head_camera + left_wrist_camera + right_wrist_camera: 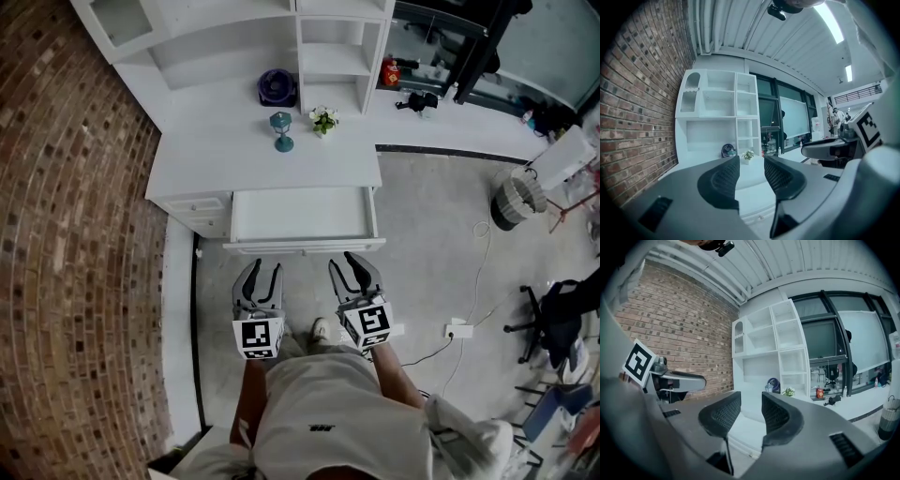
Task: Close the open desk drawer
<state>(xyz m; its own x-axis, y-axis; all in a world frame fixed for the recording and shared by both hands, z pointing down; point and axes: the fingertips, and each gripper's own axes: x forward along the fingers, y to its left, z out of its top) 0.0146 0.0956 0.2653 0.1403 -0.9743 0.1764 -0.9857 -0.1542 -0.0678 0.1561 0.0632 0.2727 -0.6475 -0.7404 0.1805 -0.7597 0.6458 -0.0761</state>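
Observation:
The white desk's drawer (302, 214) stands pulled out toward me, empty inside, with its front panel (305, 247) nearest me. My left gripper (262, 267) hovers just short of the left half of that panel, open with nothing between its pads. My right gripper (355, 260) hangs beside it before the right half, also open and empty. In the left gripper view the left gripper (751, 176) points over the drawer (757, 197) at the desk. In the right gripper view the right gripper (751, 414) faces the drawer (740, 434) from its right side.
On the desk top (216, 159) stand a teal ornament (281, 131), a small potted plant (323, 119) and a dark round object (277, 86), under white shelving (337, 47). A brick wall (66, 234) runs along the left. A wastebasket (518, 201), cables and chairs lie right.

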